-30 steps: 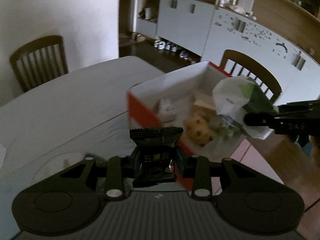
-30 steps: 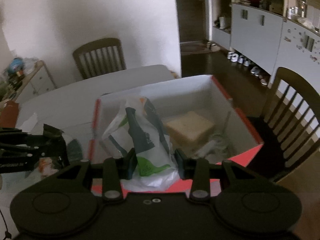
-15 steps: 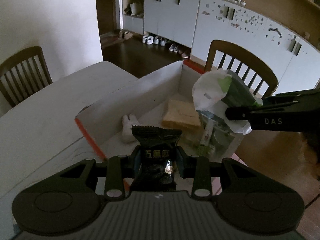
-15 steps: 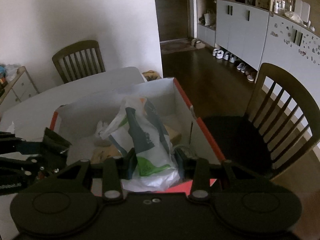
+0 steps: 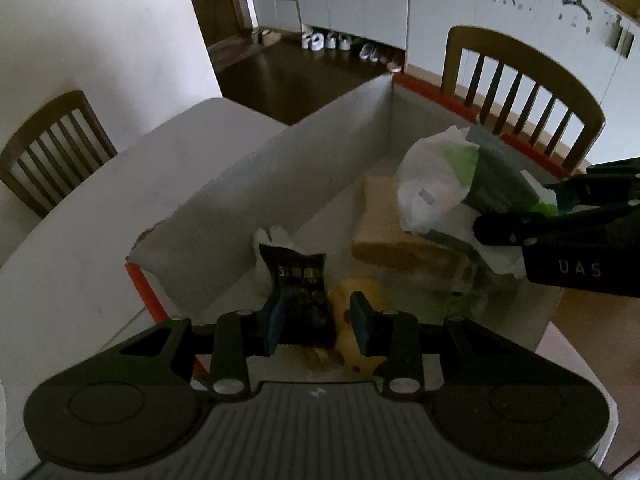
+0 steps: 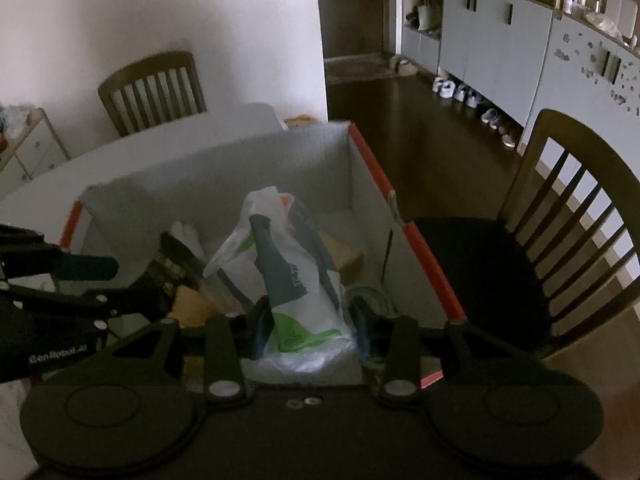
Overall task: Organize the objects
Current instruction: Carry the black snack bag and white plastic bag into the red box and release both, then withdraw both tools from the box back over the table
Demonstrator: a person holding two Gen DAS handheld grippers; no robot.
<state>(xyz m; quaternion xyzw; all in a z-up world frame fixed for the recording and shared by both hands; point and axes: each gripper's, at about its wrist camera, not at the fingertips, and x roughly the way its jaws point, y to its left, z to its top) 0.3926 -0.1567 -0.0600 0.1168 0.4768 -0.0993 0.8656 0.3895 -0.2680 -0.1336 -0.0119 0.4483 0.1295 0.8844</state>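
Note:
An open white cardboard box with red edges (image 5: 304, 172) (image 6: 224, 168) stands on the white table. My left gripper (image 5: 318, 322) hovers over the box with its jaws apart; a black snack packet (image 5: 298, 280) leans against the left finger, loose between them. It also shows in the right wrist view (image 6: 172, 268). My right gripper (image 6: 308, 330) is shut on a white and green plastic bag (image 6: 292, 276) (image 5: 452, 176), held above the box's right side. Inside lie a tan block (image 5: 384, 224), a yellow item (image 5: 356, 308) and a white item (image 5: 268, 240).
A wooden chair (image 5: 524, 88) (image 6: 572, 220) stands close behind the box's right side. Another chair (image 5: 52, 144) (image 6: 152, 88) stands at the table's far left side. The table edge (image 5: 224, 108) lies beyond the box. Cabinets and shoes line the far wall.
Both grippers moved forward over the box. My left gripper's jaws opened and the black packet tilted toward the left finger. The right gripper still holds the bag.

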